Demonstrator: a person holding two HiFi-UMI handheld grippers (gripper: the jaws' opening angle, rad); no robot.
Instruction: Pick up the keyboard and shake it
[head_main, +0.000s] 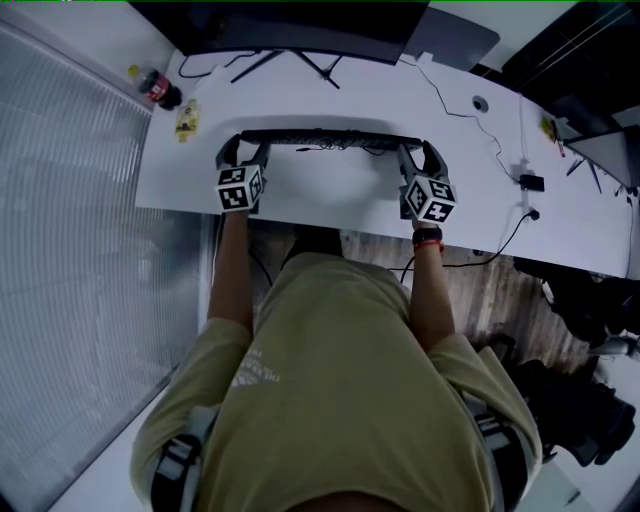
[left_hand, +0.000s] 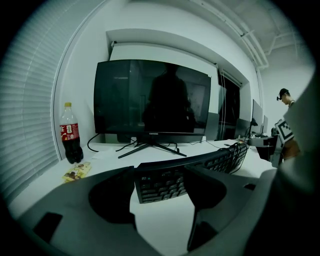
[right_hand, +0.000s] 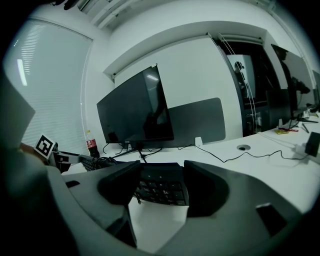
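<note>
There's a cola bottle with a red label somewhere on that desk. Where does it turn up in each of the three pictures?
Head view: the cola bottle is upper left, left of the monitor.
Left gripper view: it stands at the left, beside the monitor's left edge.
Right gripper view: small, left of centre, by the monitor's lower left corner.
Shared landmark: the dark monitor, with the bottle to its left in every picture.

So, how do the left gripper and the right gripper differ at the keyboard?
The left gripper grips the left end of the keyboard, the right gripper its right end. A dark band sits on the arm behind the right gripper; the arm behind the left gripper is bare. Shared: both have fingers closed on the keyboard, wide apart, and each carries a marker cube.
</note>
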